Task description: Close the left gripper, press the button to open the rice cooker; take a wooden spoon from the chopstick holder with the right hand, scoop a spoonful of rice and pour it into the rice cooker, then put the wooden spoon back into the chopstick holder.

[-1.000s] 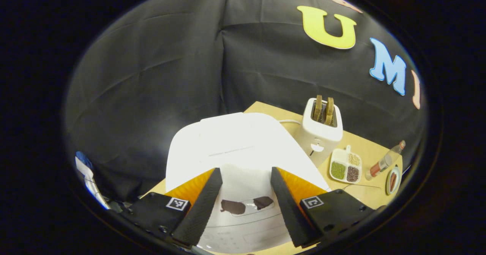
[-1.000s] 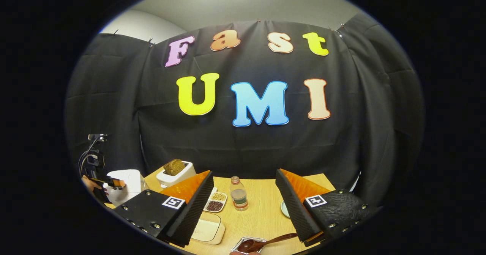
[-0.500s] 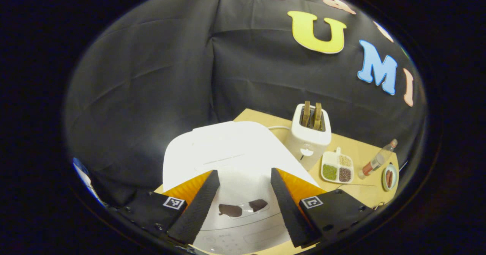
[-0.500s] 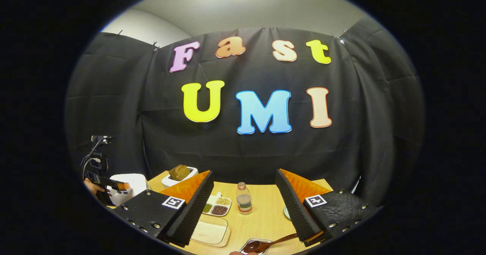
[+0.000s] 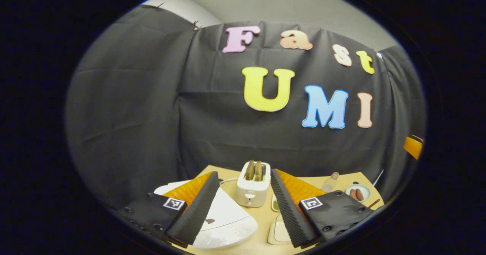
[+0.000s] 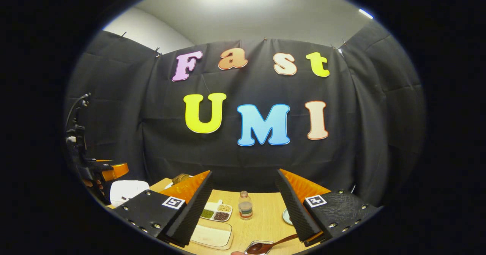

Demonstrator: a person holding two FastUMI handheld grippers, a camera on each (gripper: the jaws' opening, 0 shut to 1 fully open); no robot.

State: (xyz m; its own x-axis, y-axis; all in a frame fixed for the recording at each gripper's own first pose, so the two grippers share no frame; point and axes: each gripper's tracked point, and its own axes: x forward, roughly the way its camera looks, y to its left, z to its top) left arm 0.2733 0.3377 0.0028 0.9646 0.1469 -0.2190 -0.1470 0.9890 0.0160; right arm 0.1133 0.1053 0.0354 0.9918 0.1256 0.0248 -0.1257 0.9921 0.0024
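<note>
The white rice cooker (image 5: 228,221) sits at the lower left of the left gripper view with its lid down. My left gripper (image 5: 244,175) is open, raised above and behind the cooker, and holds nothing. In the right gripper view the cooker (image 6: 127,190) is far left, with the left gripper (image 6: 114,169) held in a hand above it. My right gripper (image 6: 244,173) is open and empty over the table. A dark wooden spoon (image 6: 271,243) lies with its bowl in a small shiny holder (image 6: 255,244) at the bottom edge, just below the right finger. A shallow box of white rice (image 6: 212,234) lies beside the left finger.
A white toaster (image 5: 252,184) with bread stands behind the cooker. A divided dish of beans (image 6: 216,213), a small bottle (image 6: 245,205) and a plate (image 6: 286,216) stand mid-table. A plate of sausages (image 5: 358,192) is at the far right. Black cloth walls the wooden table (image 6: 262,217).
My left gripper has risen and tilted up away from the cooker's lid, still open; the cooker has dropped to the lower left of its view. The right gripper tilted up slightly.
</note>
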